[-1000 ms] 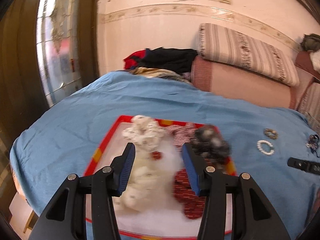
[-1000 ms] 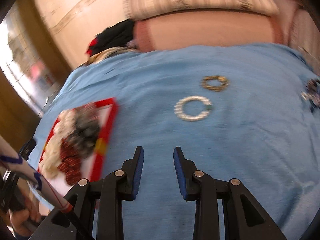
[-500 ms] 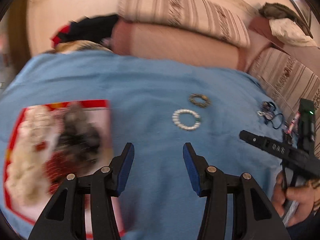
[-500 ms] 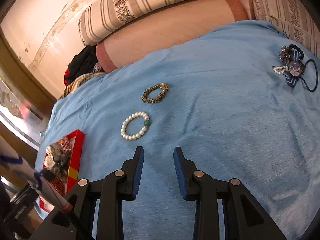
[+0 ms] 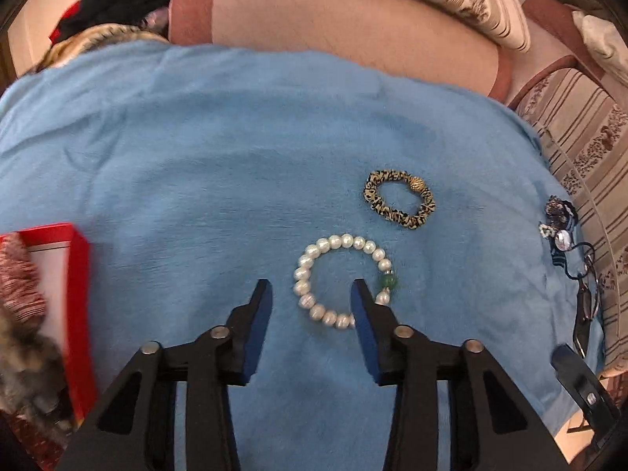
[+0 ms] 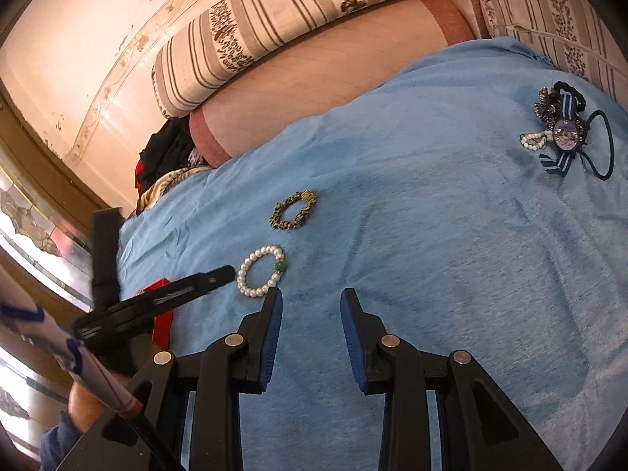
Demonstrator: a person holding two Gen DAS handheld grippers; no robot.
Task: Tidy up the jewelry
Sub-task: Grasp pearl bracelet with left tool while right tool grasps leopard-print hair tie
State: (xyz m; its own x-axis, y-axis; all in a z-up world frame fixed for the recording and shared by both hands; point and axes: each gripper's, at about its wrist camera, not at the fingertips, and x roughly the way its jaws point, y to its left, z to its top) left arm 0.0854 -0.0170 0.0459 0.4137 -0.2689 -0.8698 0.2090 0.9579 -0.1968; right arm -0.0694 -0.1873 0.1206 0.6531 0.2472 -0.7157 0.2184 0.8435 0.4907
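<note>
The bed in front of you is spread with a blue blanket [image 5: 219, 149], a long pink bolster [image 6: 329, 78] and a striped pillow [image 6: 274, 11] lying along its far side. At the left edge of your left view sits a red-rimmed tray [image 5: 78, 274] with fabric scrunchies piled in it. Your left claw [image 5: 312, 294] points down at the pearl bracelet [image 5: 337, 280], which lies flat on the blanket; its jaws are closing, with the bracelet's near-left arc between the fingertips and the right fingertip over the ring's near-right part, pads not yet pressing on it. Your right claw [image 6: 310, 302] is released and grasps nothing, above bare blanket just right of the same bracelet. Just beyond the pearls lies a leopard-print scrunchie [image 5: 400, 198], apart from them. Well off to the right, a cluster of hair ties and brooches [image 6: 565, 133] rests on the blanket.
</note>
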